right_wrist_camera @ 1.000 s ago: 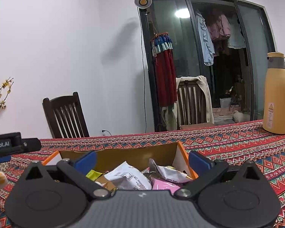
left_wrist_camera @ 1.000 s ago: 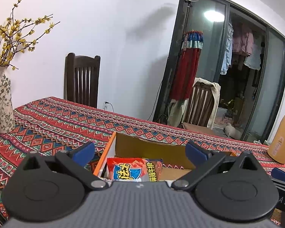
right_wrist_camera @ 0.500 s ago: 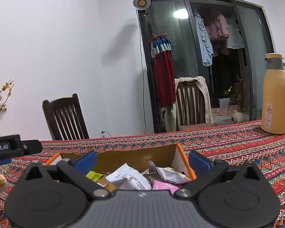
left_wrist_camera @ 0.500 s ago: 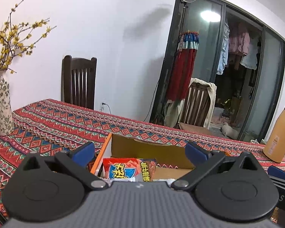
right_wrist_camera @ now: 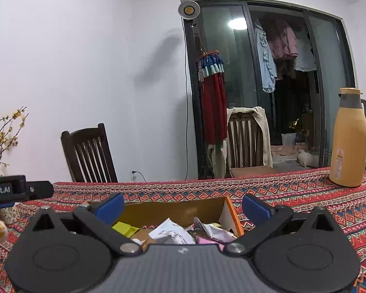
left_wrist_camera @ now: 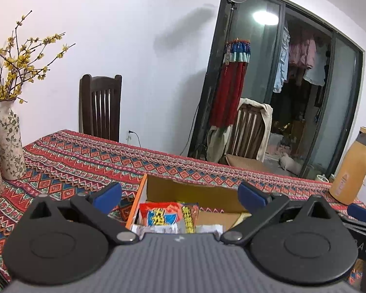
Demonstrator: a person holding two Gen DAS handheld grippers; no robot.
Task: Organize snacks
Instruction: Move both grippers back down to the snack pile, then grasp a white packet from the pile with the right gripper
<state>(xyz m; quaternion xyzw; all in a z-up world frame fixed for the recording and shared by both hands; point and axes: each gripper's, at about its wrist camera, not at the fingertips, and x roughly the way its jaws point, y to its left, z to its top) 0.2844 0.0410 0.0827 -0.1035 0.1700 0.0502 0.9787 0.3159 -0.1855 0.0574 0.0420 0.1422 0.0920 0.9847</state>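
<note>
Snacks lie loose inside an open cardboard box [left_wrist_camera: 190,190] with orange-edged flaps, which stands on the table [left_wrist_camera: 85,161] under a red patterned cloth. In the left wrist view, a red and blue snack packet [left_wrist_camera: 162,216] with yellow lettering rests at the near left corner of the box. In the right wrist view, the same box [right_wrist_camera: 183,208] holds a crumpled white packet [right_wrist_camera: 170,232], a yellow-green packet [right_wrist_camera: 124,228] to its left, and a silver and pink packet [right_wrist_camera: 213,233] against the right wall.

Left tongs [left_wrist_camera: 180,195]: spread wide, blue tips well apart, holding nothing, positioned above the near edge of the box. Right tongs [right_wrist_camera: 183,206]: likewise spread wide and empty, one tip at either side of the box interior.

Other items on the table: a floral vase [left_wrist_camera: 9,144] with yellow blossom branches at the far left, and an orange thermos jug [right_wrist_camera: 349,139] at the far right. A dark wooden chair [left_wrist_camera: 100,107] stands behind the table against the white wall. A second chair [right_wrist_camera: 246,139] draped with a pale cloth stands before the glass door.
</note>
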